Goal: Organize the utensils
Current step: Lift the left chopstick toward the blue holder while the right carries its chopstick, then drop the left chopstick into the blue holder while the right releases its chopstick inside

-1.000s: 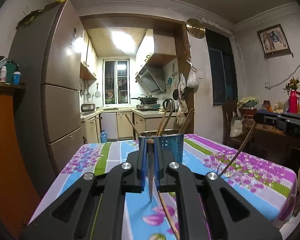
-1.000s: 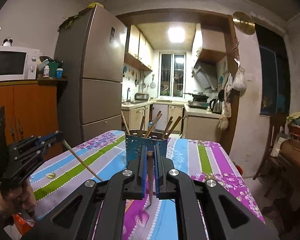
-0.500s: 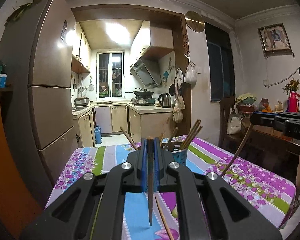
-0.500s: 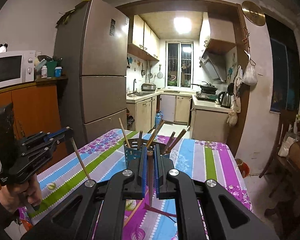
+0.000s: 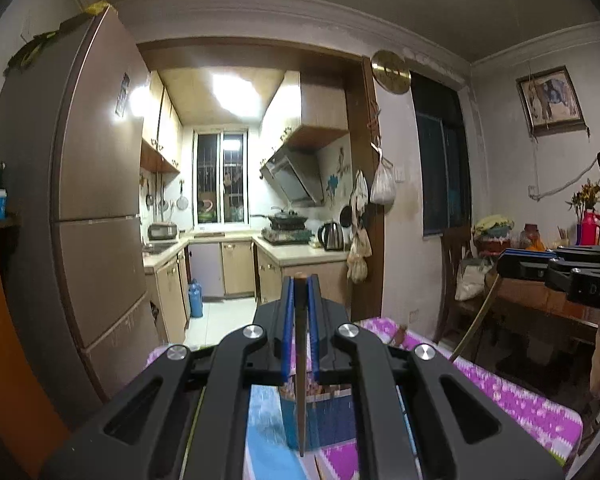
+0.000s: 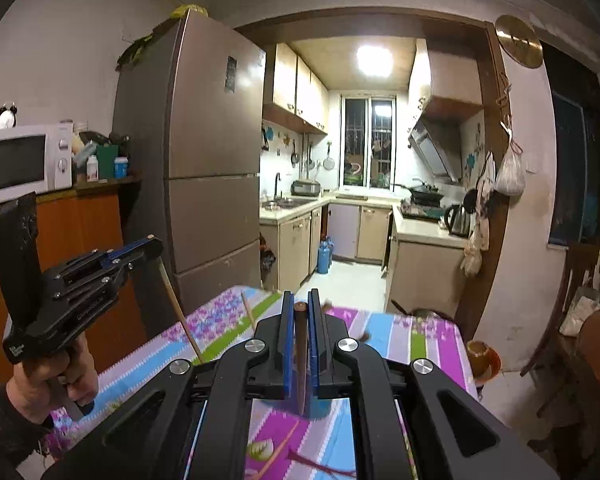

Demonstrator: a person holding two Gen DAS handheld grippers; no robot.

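My left gripper (image 5: 300,280) is shut on a dark wooden chopstick (image 5: 300,380) that hangs down between its blue pads. Below it stands the blue perforated utensil holder (image 5: 332,416), mostly hidden by the fingers. My right gripper (image 6: 299,300) is shut on a second chopstick (image 6: 300,360), above the holder (image 6: 320,408), from which another chopstick (image 6: 247,312) sticks out. In the right wrist view the left gripper (image 6: 152,244), held by a hand, sits at the left with its chopstick (image 6: 178,312) slanting down. In the left wrist view the right gripper (image 5: 504,258) is at the right.
The table has a flowered purple, blue and green cloth (image 6: 436,344). A tall fridge (image 6: 204,184) and an orange cabinet with a microwave (image 6: 16,164) stand left. The kitchen doorway lies ahead. A chair (image 5: 456,280) and a cluttered wooden side table (image 5: 540,300) stand right.
Both grippers have risen with their chopsticks. The holder has dropped from mid-view to under the fingers, and much of the tablecloth has slipped out of sight.
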